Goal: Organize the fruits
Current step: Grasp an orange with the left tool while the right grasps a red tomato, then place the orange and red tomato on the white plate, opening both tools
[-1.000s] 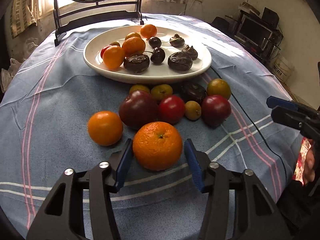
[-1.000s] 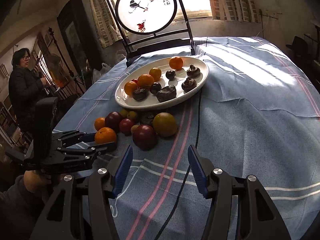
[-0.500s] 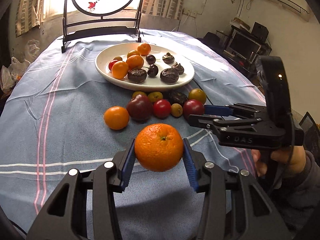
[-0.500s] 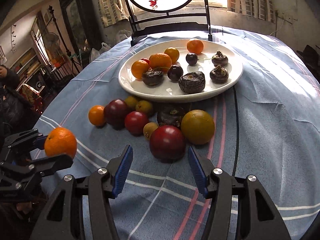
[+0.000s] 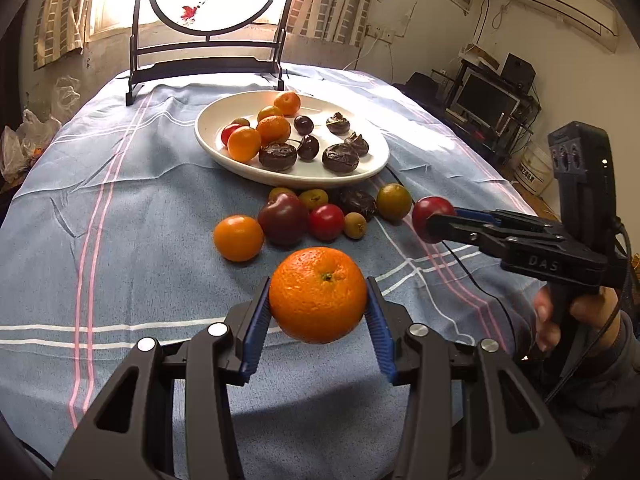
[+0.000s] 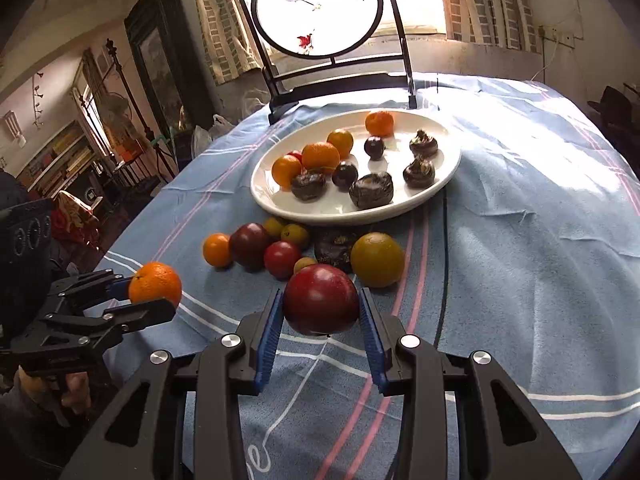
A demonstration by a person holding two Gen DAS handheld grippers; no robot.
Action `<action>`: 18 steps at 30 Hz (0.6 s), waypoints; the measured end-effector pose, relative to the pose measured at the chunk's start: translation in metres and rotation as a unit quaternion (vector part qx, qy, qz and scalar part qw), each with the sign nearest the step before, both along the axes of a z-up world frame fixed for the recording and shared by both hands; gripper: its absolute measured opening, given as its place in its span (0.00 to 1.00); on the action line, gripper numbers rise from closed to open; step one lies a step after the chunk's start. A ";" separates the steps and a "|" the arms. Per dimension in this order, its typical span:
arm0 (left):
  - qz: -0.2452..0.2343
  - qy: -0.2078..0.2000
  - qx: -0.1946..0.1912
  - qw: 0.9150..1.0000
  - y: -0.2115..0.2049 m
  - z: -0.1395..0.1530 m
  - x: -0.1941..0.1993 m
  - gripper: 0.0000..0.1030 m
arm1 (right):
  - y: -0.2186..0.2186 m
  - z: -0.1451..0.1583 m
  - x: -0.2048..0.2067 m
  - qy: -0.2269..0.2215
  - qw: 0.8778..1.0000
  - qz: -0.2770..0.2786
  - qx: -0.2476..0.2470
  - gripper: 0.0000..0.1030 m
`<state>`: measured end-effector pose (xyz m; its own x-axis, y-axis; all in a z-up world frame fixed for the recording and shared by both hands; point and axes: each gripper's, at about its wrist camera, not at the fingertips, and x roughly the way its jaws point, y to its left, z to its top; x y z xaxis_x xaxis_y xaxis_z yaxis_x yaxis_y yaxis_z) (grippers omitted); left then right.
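Observation:
My left gripper point(image 5: 318, 300) is shut on a large orange point(image 5: 318, 294) and holds it above the blue cloth; it also shows in the right wrist view point(image 6: 155, 283). My right gripper point(image 6: 320, 312) is shut on a dark red plum point(image 6: 321, 298), lifted off the cloth; the plum also shows in the left wrist view point(image 5: 432, 216). A white oval plate point(image 5: 360, 178) holds several oranges and dark fruits. Loose fruit lies in front of it: a small orange point(image 5: 238, 237), a dark plum point(image 5: 283, 218), a red tomato point(image 5: 327, 222) and a yellow-green fruit point(image 5: 394, 201).
A black stand with a round painted screen point(image 5: 208, 20) stands at the table's far end. A black cable point(image 6: 442, 280) runs over the cloth right of the fruit. A monitor and shelves point(image 5: 486, 100) stand beyond the table's right edge.
My left gripper has closed on the large orange and lifted it. My right gripper has moved in, closed on the dark red plum and raised it off the cloth.

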<state>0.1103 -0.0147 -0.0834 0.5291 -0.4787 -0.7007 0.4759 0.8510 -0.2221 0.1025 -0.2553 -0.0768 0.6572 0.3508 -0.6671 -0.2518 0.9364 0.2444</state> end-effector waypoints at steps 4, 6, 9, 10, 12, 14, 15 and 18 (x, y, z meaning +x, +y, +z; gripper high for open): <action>-0.004 -0.005 -0.009 1.000 -0.010 0.016 0.026 0.43 | -0.016 0.031 0.014 -0.030 0.999 -0.014 -0.007 0.37; -0.006 -0.012 -0.010 1.000 -0.019 0.026 0.043 0.43 | -0.021 0.043 0.031 -0.036 0.999 -0.014 -0.004 0.37; -0.007 -0.020 -0.003 1.000 -0.038 0.036 0.074 0.43 | -0.025 0.051 0.065 -0.034 0.999 -0.018 -0.009 0.37; -0.008 -0.016 -0.002 1.000 -0.044 0.036 0.086 0.43 | -0.026 0.050 0.077 -0.030 0.999 -0.020 -0.008 0.37; -0.007 -0.003 -0.005 1.000 -0.056 0.032 0.107 0.43 | -0.024 0.046 0.103 -0.019 1.000 -0.022 -0.012 0.37; -0.004 0.004 0.007 1.000 -0.069 0.024 0.128 0.43 | -0.021 0.037 0.125 -0.009 1.000 -0.022 -0.014 0.37; 0.000 0.009 0.014 1.000 -0.074 0.019 0.138 0.43 | -0.019 0.033 0.137 -0.005 1.000 -0.023 -0.013 0.39; 0.012 0.026 0.021 0.999 -0.079 0.006 0.160 0.49 | -0.016 0.023 0.158 -0.003 1.000 -0.027 -0.013 0.52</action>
<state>0.2701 -0.0942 -0.0770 0.5020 -0.4361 -0.7469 0.4437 0.8711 -0.2104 0.2601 -0.2713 -0.0534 0.6780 0.2985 -0.6718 -0.2028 0.9543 0.2193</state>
